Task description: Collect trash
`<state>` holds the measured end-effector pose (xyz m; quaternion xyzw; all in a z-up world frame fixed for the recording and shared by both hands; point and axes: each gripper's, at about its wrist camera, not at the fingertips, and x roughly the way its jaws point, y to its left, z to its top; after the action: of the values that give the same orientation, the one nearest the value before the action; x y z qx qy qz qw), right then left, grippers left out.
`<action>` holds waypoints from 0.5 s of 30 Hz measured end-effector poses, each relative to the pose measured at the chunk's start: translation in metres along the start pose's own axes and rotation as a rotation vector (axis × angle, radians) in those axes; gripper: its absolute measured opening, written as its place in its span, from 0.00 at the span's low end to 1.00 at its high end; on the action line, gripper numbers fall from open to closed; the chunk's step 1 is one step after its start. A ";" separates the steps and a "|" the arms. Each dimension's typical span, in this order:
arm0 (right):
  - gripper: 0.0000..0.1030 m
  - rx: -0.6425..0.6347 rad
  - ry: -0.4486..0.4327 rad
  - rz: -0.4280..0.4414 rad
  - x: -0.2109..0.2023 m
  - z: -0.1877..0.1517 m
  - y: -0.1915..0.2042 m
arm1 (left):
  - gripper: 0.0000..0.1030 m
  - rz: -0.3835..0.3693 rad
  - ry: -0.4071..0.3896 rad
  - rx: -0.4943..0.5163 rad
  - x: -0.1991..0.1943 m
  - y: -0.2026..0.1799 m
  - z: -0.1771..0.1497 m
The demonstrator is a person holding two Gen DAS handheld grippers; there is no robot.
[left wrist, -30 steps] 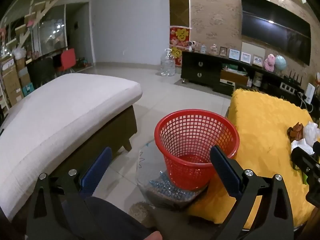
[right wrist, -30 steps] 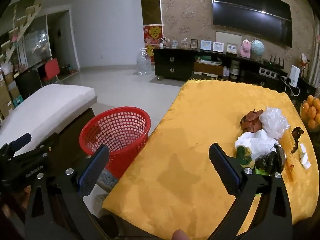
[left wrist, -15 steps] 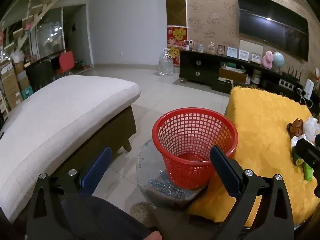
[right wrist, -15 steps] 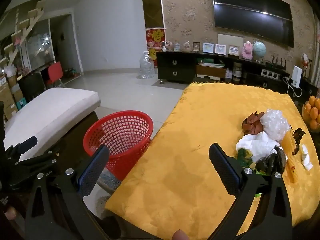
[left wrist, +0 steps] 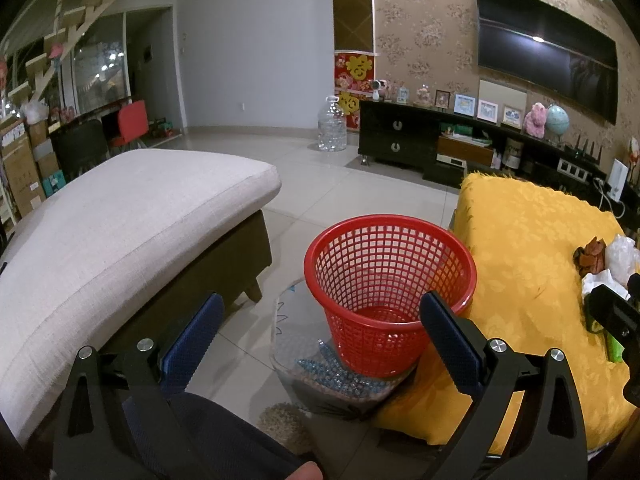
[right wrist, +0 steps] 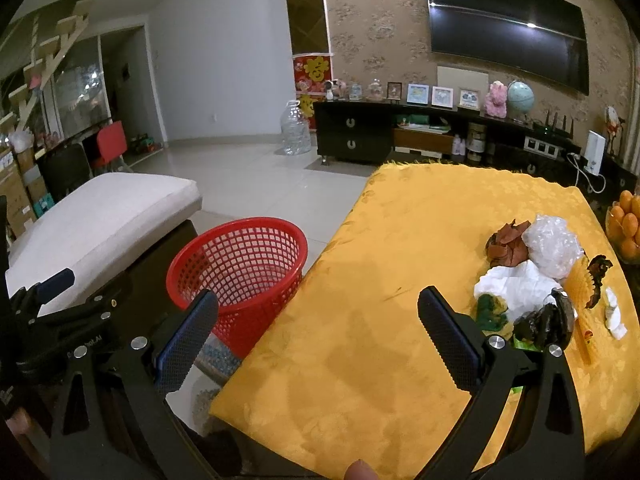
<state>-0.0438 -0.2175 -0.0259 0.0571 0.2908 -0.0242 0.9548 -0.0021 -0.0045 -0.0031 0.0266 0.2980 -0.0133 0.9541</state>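
While I hold both rigs over the room, my left tongs (left wrist: 320,344) gape wide with nothing between the blue pads, and they look down toward the red basket (left wrist: 390,280). That basket stands on the floor, just beside the near corner of the yellow-covered surface (left wrist: 520,248), and I see nothing in it but its own mesh bottom. Under and beside it lies a clear bag of blue beads (left wrist: 336,376). To the left of the basket sits a pale cushioned bench (left wrist: 120,216) on dark legs.

My right tongs (right wrist: 318,338) are also spread wide and hold nothing; they hang above the near edge of the yellow surface (right wrist: 400,260). The trash lies in a loose heap toward the right side of that surface, well apart from the basket (right wrist: 240,264): a brown crumpled scrap (right wrist: 506,244), a clear crumpled plastic wad (right wrist: 552,246) touching it, a white crumpled paper (right wrist: 516,288) just in front of both, a small green scrap (right wrist: 490,312) and a dark wrapper (right wrist: 548,324) near my right finger. A few white bits (right wrist: 614,314) lie farther right. A bowl of oranges (right wrist: 626,224) stands at the far right edge. From the left camera, the right rig shows only as a black block by the heap.
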 end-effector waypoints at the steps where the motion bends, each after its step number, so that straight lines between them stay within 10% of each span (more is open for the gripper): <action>1: 0.94 0.000 0.000 0.000 0.000 0.000 0.000 | 0.92 -0.001 0.001 0.001 0.000 0.001 0.001; 15: 0.94 0.007 -0.002 0.003 0.001 -0.001 -0.003 | 0.92 -0.001 0.000 0.001 0.000 0.001 0.000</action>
<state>-0.0438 -0.2205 -0.0279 0.0609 0.2894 -0.0238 0.9550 -0.0020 -0.0034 -0.0026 0.0271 0.2978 -0.0137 0.9541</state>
